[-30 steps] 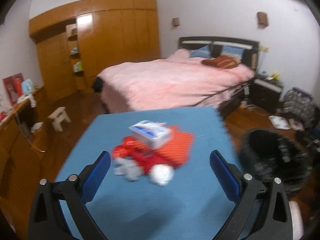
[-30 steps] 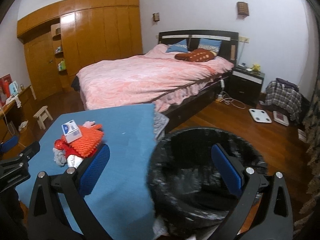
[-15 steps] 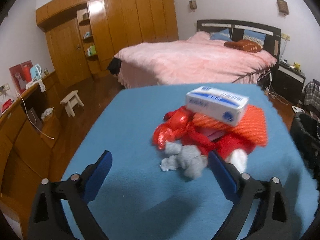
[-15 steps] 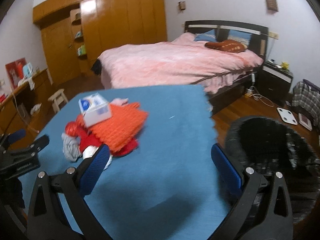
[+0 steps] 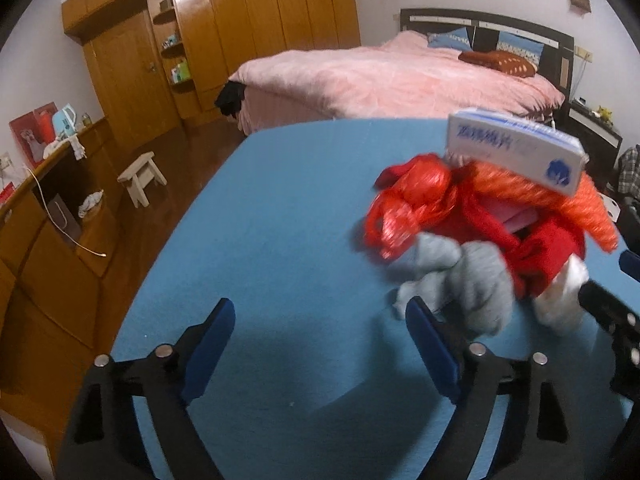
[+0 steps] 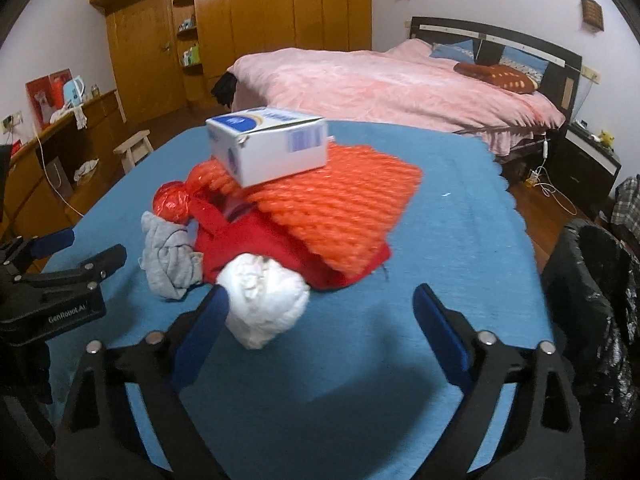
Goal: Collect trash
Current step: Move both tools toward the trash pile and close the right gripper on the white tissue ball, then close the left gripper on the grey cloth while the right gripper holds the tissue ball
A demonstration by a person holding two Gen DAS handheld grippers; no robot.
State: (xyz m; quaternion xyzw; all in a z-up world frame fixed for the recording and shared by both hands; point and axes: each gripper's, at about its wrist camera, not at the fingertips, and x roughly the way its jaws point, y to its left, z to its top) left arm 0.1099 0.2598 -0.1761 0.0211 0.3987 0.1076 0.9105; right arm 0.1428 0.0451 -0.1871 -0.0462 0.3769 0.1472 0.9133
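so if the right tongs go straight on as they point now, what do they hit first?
Probably the white wad, which lies just ahead of the left finger. The gap's middle points at the bare blue cloth. Depth is unclear.

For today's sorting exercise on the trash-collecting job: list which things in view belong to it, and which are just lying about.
Belongs to the job:
white box
orange net
red bag
grey rag
white wad
black-lined bin

Just lying about:
bed
stool
kettle

Home bedroom: pink-covered bed point(image 6: 400, 80), wooden wardrobe point(image 6: 248, 28).
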